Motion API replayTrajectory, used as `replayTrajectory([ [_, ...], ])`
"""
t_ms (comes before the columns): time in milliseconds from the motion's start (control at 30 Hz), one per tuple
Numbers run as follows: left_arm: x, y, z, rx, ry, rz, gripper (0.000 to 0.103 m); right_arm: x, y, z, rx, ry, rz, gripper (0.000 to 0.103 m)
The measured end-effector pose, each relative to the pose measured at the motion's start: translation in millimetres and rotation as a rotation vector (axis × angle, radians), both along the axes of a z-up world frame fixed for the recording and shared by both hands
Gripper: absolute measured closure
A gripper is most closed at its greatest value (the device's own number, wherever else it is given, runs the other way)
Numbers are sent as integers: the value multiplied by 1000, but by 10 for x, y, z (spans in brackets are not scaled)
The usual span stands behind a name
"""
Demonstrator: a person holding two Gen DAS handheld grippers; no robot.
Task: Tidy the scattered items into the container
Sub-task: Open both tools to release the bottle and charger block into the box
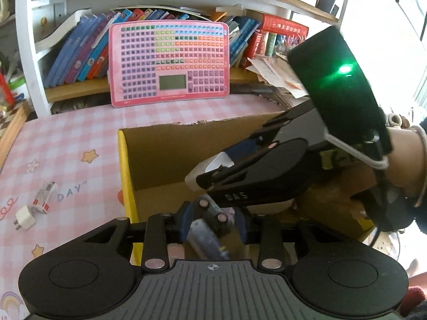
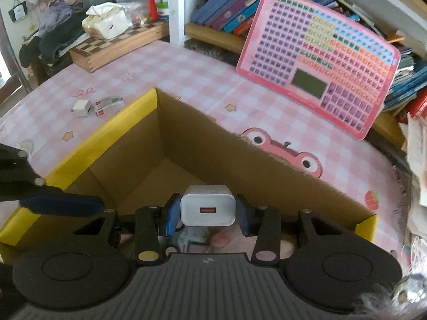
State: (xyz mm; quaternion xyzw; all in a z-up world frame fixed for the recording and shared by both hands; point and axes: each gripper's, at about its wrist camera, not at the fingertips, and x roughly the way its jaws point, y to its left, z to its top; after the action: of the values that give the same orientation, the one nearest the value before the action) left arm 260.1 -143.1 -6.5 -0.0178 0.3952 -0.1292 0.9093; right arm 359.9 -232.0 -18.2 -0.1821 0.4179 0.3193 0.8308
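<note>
An open cardboard box point(image 1: 128, 176) with yellow outer sides stands on the pink checked table; it also shows in the right wrist view point(image 2: 88, 149). My right gripper point(image 2: 206, 208) is shut on a white USB charger point(image 2: 208, 205), held over the box's near edge; the charger also shows in the left wrist view point(image 1: 210, 166). My left gripper point(image 1: 213, 221) is over the box's near left part, jaws apart, with a grey blurred item point(image 1: 208, 237) between and below the fingers. A white plug point(image 1: 24, 217) and a small red-and-white packet point(image 1: 45, 196) lie on the table left of the box.
A pink keyboard-style learning toy point(image 1: 169, 64) leans against the bookshelf behind the box. A wooden chessboard box point(image 2: 112, 45) with tissues sits at the table's far left. Loose papers point(image 1: 277, 72) pile at the back right.
</note>
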Motion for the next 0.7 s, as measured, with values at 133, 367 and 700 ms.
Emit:
replayTrajectory([
  [133,-80,30,55,-4,-21,8,62,15,29,-50,-4,9,-20,62],
  [367,-188,130,165,-19,-66,39,52,-55,-36,105,49,-25,-52,52],
  [700,-512,192,371,-10,-163,41,31,-525,-343,510,162,-106,-159,41],
])
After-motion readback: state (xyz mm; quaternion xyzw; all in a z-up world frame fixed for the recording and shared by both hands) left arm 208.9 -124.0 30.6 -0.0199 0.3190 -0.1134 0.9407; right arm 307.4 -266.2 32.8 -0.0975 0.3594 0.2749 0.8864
